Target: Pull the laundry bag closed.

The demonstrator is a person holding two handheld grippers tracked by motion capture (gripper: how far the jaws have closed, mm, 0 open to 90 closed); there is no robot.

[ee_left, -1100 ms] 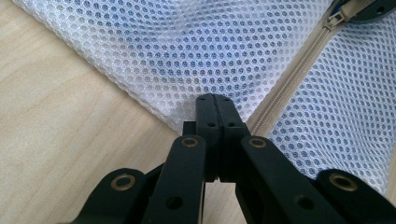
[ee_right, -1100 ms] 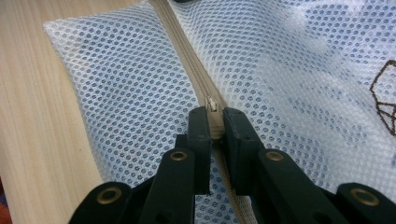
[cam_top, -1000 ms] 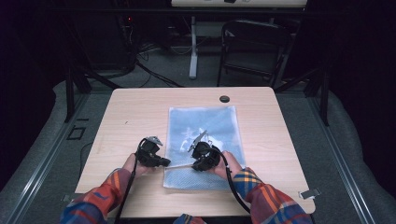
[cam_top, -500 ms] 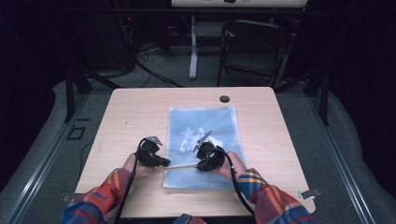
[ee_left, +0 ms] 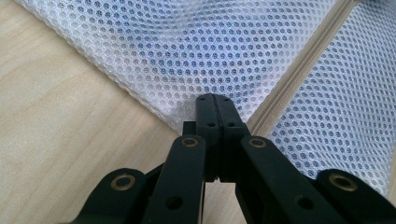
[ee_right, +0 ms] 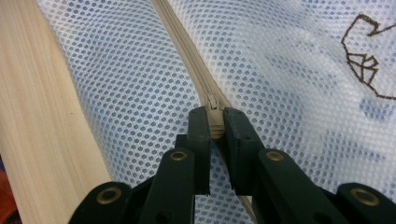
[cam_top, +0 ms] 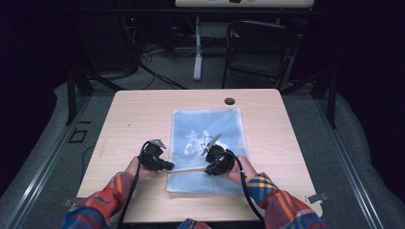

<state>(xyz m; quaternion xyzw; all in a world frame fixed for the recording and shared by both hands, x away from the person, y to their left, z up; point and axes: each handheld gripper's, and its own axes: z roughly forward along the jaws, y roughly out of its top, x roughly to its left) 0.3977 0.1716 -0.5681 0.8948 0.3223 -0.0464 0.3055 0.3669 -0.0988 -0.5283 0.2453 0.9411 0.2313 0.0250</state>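
White mesh zip bag [cam_top: 206, 150], one in number, lies flat mid-table on the pale wooden table [cam_top: 133, 114], bare wood around its edges. Left gripper [ee_left: 215, 100] pinches the bag's corner by the beige zipper [ee_left: 299, 70]; right gripper [ee_right: 215, 122] clamps the single beige zipper pull [ee_right: 212, 109].

mesh bag [cam_top: 210, 131]: white honeycomb mesh over pale blue, brown line drawing
zip [ee_right: 187, 56]: beige
grippers' jaws: black, brass rivets
table [cam_top: 138, 114]: pale wood grain
sleeves [cam_top: 282, 202]: orange, blue plaid
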